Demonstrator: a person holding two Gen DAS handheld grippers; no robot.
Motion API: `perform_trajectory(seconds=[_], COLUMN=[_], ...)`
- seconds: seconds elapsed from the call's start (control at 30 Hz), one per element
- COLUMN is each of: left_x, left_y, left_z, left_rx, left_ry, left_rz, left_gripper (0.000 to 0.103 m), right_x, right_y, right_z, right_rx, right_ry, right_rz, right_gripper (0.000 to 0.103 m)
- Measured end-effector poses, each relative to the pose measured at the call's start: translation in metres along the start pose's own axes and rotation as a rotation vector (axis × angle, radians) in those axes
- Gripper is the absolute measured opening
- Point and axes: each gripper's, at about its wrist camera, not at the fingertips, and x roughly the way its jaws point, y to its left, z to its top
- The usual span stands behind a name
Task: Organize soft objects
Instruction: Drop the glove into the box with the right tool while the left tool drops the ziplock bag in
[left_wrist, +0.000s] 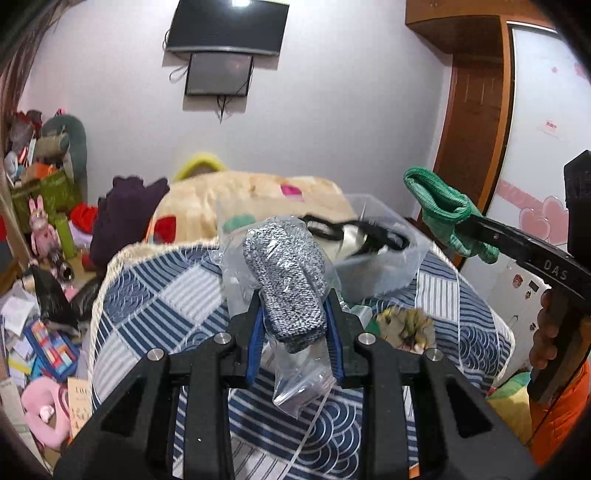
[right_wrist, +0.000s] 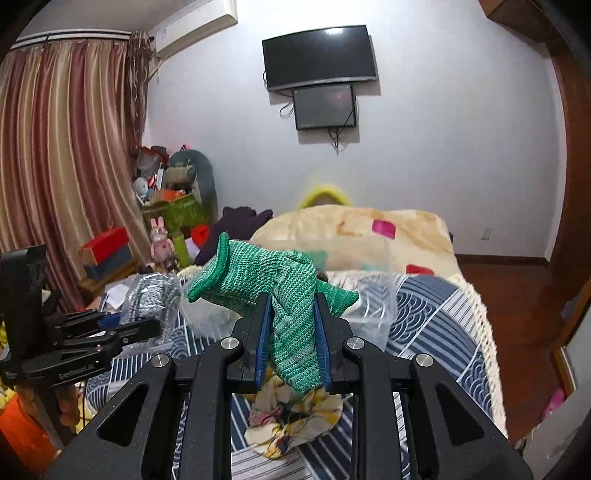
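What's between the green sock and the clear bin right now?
Nothing: in the left wrist view, only air and far wall separate the green sock from the clear bin.

The left wrist view looks forward along the left gripper (left_wrist: 293, 325) from close above the blue patterned bedspread (left_wrist: 155, 295), facing the far white wall with its wall-mounted screens (left_wrist: 225, 26). The right wrist view sits beside it to the right, facing the same wall over the right gripper (right_wrist: 290, 343). Both share the bedspread, the clear plastic bin (left_wrist: 373, 269), the screens, and each shows the other gripper at its edge.
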Motion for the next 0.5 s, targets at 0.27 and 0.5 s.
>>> perform_trajectory(seconds=[0.27,0.5], left_x=[0.006,0.027], left_y=[-0.006,-0.002], left_z=[0.027,0.042], left_rx=[0.033,0.050], left_ry=[-0.047,-0.042], left_rz=[0.008,0.055], left_gripper=[0.030,0.030], right_x=[0.003,0.018], right_y=[-0.009,-0.014], right_z=[0.021,0.031], right_rx=[0.000,-0.001], right_ry=[-0.037,-0.030], right_rz=[-0.052,-0.094], right_gripper=[0.020,0.020])
